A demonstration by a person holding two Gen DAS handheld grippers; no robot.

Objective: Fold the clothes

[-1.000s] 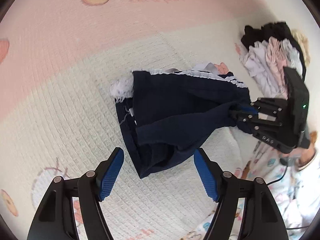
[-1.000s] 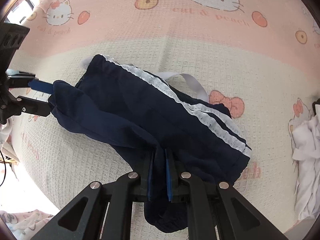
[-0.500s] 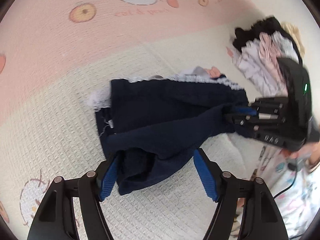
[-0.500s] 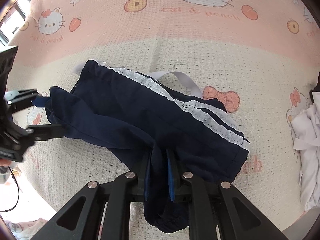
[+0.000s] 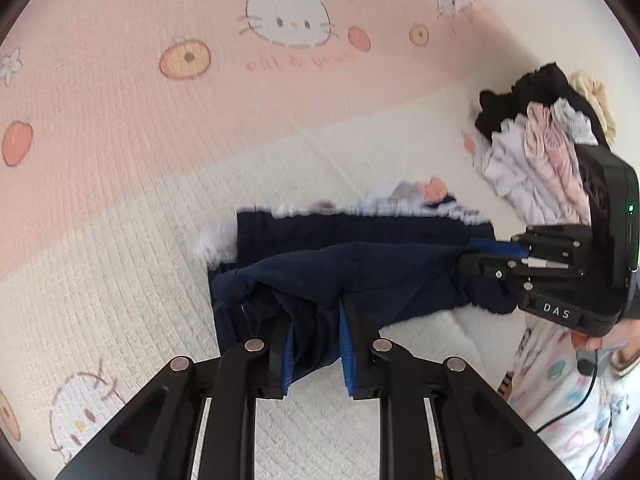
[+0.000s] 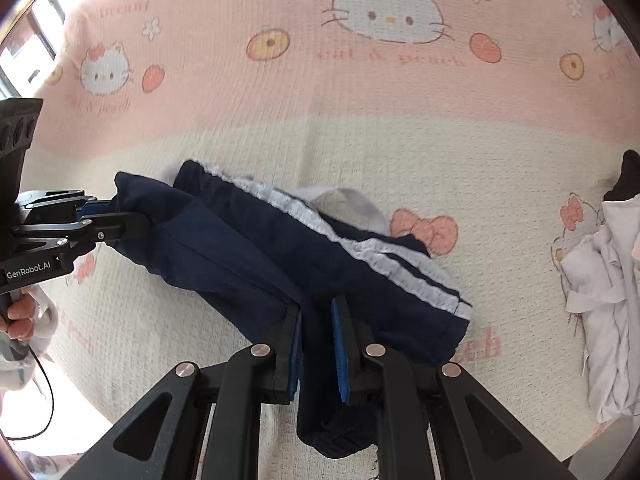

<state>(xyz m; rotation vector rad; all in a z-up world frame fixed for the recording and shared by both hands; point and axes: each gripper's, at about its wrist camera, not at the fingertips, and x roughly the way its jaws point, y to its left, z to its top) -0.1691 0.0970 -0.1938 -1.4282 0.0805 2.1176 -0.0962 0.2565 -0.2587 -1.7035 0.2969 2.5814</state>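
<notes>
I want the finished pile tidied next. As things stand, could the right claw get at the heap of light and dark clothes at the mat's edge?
Probably not yet: the right claw is shut on the navy white-striped shorts. The way to the heap of light and dark clothes looks otherwise clear.

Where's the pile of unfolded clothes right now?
In the left wrist view the pile of clothes sits at the right edge, on the cream blanket, beyond the navy shorts.

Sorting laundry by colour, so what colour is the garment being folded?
Dark navy garment with white striped trim, clearest in the right wrist view.
</notes>
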